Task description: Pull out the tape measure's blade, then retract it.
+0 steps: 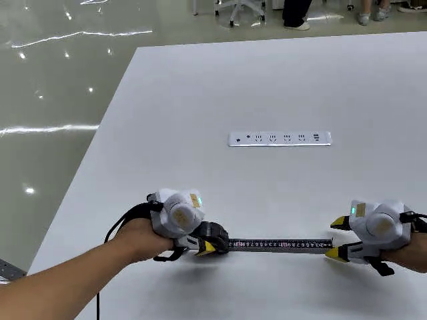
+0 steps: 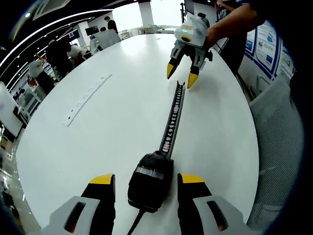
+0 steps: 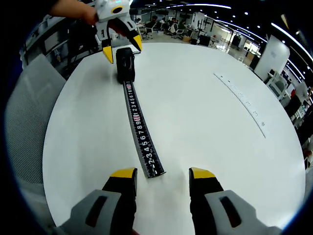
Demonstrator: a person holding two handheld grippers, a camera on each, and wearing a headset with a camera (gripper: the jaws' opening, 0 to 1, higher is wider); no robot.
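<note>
- I'm holding the left gripper (image 2: 146,178) low over the white table (image 1: 267,80), with its yellow-tipped jaws standing spread.
- The black tape measure case (image 2: 149,188) is lying on the table between those jaws. A narrow gap is showing on each side of it, so they are not pinching it.
- The blade (image 3: 139,129) is lying pulled out flat on the table, running in a straight line from the case toward the right gripper (image 3: 162,173), with its numbers facing up.
- I'm keeping the right gripper's jaws spread too. The blade's free end is resting on the table just ahead of them and toward the left jaw, with neither jaw gripping it.
- A white power strip (image 1: 279,139) is lying farther out on the table, well apart from the tape measure and both grippers.
</note>
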